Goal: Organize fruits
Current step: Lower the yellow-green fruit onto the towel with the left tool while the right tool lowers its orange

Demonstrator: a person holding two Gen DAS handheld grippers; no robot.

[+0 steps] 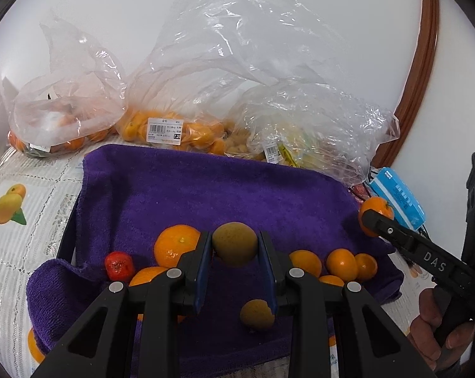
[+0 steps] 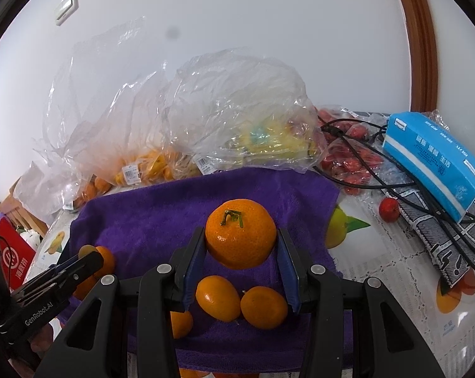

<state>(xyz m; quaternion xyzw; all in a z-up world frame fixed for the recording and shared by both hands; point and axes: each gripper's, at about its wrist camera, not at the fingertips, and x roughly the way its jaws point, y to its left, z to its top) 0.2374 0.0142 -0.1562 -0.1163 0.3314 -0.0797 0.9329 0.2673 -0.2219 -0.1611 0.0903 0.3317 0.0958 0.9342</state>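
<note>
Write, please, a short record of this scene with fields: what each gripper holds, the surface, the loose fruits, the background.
left gripper: shut on green-brown fruit
right gripper: shut on tangerine
surface: purple towel on a printed tablecloth
loose fruits on towel: several oranges, one red fruit, a second green-brown one
background: plastic bags of fruit, blue tissue box, black cables

Even, soft indoor light; fisheye bending curves the door frame (image 1: 421, 72) and blacks the corners; glare glints on plastic bags (image 2: 231, 110); a dark smudge marks the wall (image 2: 173, 33)
</note>
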